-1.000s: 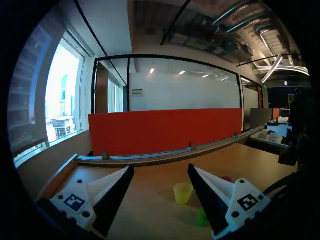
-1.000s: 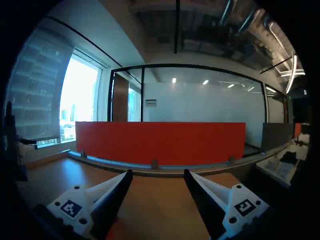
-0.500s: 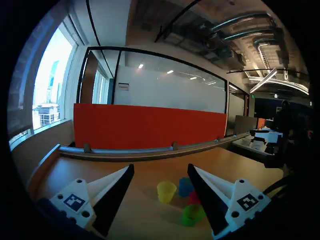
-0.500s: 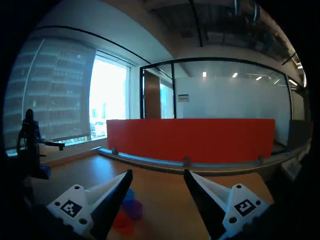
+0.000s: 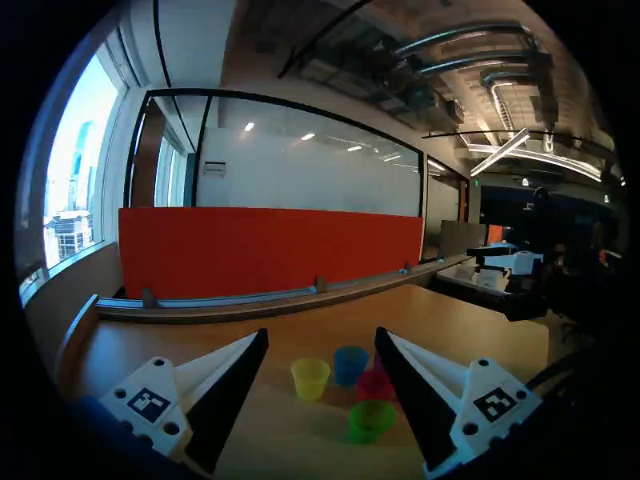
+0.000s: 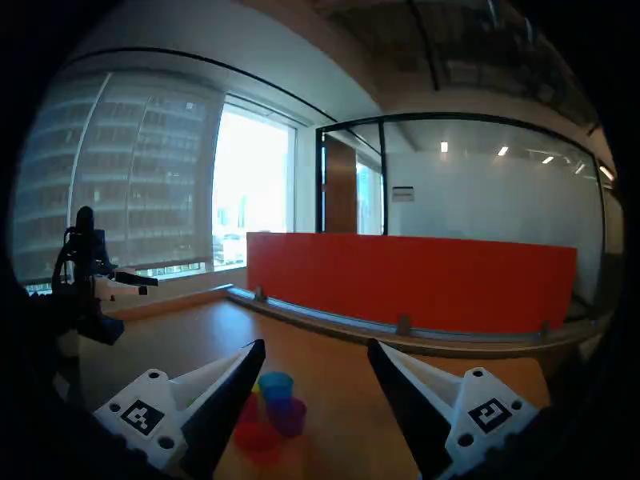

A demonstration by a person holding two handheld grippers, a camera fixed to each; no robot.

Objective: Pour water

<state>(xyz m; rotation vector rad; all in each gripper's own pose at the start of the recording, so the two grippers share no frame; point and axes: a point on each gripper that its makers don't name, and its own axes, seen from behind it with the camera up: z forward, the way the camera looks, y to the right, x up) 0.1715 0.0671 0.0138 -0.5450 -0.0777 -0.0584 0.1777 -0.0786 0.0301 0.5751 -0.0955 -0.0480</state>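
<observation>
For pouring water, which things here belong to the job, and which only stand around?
For the job: small yellow plastic cup, blue plastic cup, red plastic cup, green plastic cup, purple plastic cup; left gripper and right gripper, jaws open, empty.

Only standing around: orange partition panel, large window, wooden table.

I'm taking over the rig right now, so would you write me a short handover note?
Left gripper: open, empty.
Right gripper: open, empty.
On the wooden desk, close together: yellow cup, blue cup, red cup, green cup, purple cup.
Done: nothing gripped or poured yet.
Left: grip a cup and pour; which cup holds water I cannot tell.
</observation>
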